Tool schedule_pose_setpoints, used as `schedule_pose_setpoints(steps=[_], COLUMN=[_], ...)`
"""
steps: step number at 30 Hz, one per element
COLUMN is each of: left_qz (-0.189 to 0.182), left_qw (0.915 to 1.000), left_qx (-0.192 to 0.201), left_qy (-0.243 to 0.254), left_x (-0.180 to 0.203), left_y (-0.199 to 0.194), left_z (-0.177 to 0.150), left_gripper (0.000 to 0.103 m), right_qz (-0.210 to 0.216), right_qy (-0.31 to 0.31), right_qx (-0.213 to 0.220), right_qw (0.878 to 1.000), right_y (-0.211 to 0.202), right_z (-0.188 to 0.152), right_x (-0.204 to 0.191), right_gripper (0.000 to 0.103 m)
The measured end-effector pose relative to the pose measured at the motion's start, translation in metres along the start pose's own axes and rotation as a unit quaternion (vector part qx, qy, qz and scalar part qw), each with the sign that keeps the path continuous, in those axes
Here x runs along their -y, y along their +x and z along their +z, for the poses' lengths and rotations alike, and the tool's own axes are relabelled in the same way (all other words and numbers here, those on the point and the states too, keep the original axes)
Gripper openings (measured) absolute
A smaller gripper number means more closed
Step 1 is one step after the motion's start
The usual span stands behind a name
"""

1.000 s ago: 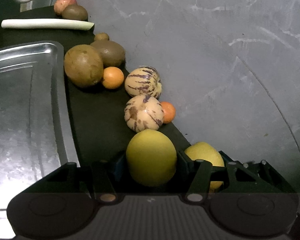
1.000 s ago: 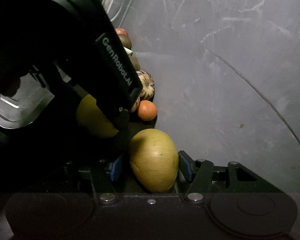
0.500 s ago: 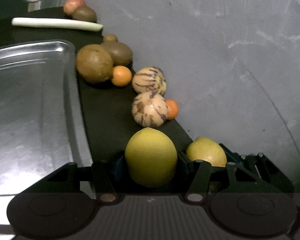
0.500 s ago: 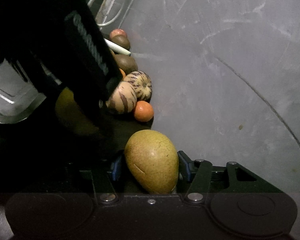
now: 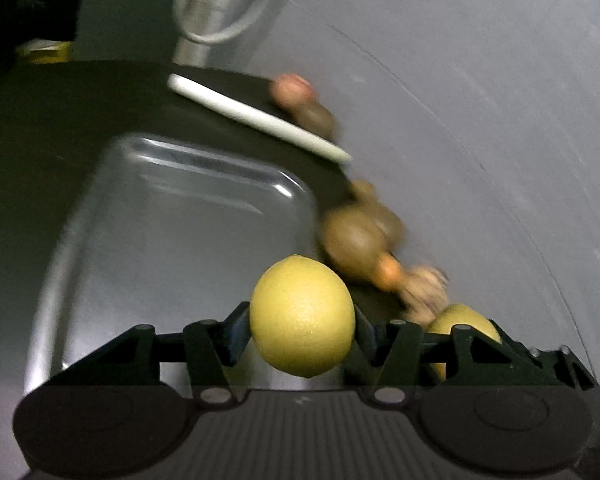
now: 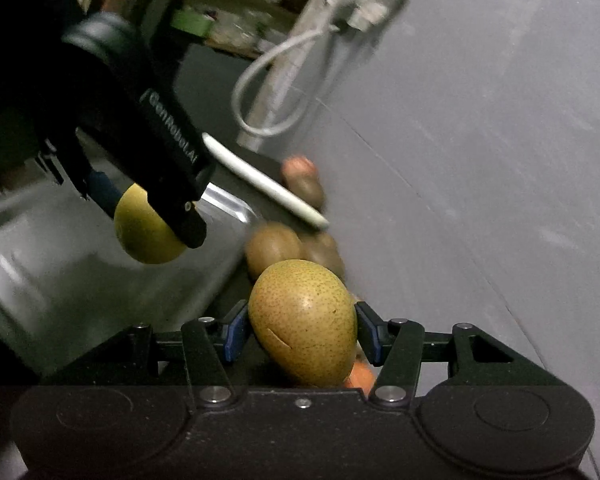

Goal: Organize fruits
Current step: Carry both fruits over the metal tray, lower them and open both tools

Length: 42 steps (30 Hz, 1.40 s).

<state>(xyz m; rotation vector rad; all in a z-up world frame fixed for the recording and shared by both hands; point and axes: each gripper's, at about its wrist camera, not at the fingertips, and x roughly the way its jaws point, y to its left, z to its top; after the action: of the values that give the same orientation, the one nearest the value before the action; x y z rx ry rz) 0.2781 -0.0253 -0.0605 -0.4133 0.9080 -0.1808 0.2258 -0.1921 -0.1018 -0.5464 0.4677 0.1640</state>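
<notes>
Left tool (image 5: 302,330) is clenched on a yellow citrus fruit (image 5: 302,316), its pads pressing both flanks, and it now hangs over the near end of the metal tray (image 5: 172,216); a second ago the same fruit sat low over the dark worktop (image 5: 40,128), beside the tray's edge. Right tool (image 6: 302,330) grips a speckled yellow-green pear (image 6: 304,320) in the same way, and it too has risen: before, the pear sat down by the worktop, and now the tray and the row of fruit show beyond it.

Along the worktop's right edge, by the grey wall (image 5: 480,100), the loose fruit lies in a blurred line: two brown round fruits (image 5: 356,240), a small orange (image 5: 388,272) and a pale striped melon (image 5: 424,288). Farther back, a white stalk (image 5: 260,120) lies slantwise, with a reddish fruit (image 5: 292,88) at its far side. These have kept their places; only the cameras' angle on them has swung.

From the left wrist, the pear peeks out behind the tool's right linkage, low and just beside the citrus. Only the right wrist view shows the left tool from outside, its black body lettered in white, holding the citrus above the tray floor; whether the fruit touches the metal cannot be told. A grey cable loop (image 6: 276,92) hangs on the wall behind.
</notes>
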Motion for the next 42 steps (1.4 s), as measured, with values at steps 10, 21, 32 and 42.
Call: schedule_pose_setpoints(steps=[10, 21, 32, 42], left_qz=[0.072, 0.081, 0.078, 0.074], left_qw=[0.9957, 0.996, 0.996, 0.9958], left_qx=[0.04, 0.029, 0.029, 0.031], left_qy=[-0.041, -0.026, -0.034, -0.043], left_x=[-0.064, -0.076, -0.081, -0.079], left_y=[0.024, 0.063, 0.066, 0.047], left_z=[0.066, 0.094, 0.09, 0.085], left_gripper=[0.058, 0.058, 0.059, 0.085], right_qz=[0.102, 0.147, 0.158, 0.156], right_qy=[-0.013, -0.003, 0.007, 0.023], right_qx=[0.021, -0.024, -0.034, -0.018], right_qw=[0.994, 0.989, 0.987, 0.987], right_y=[0.078, 0.14, 0.157, 0.131], right_z=[0.071, 0.087, 0.088, 0.081], right_x=[-0.033, -0.042, -0.044, -0.039], right_gripper=[0.057, 0.057, 0.057, 0.074])
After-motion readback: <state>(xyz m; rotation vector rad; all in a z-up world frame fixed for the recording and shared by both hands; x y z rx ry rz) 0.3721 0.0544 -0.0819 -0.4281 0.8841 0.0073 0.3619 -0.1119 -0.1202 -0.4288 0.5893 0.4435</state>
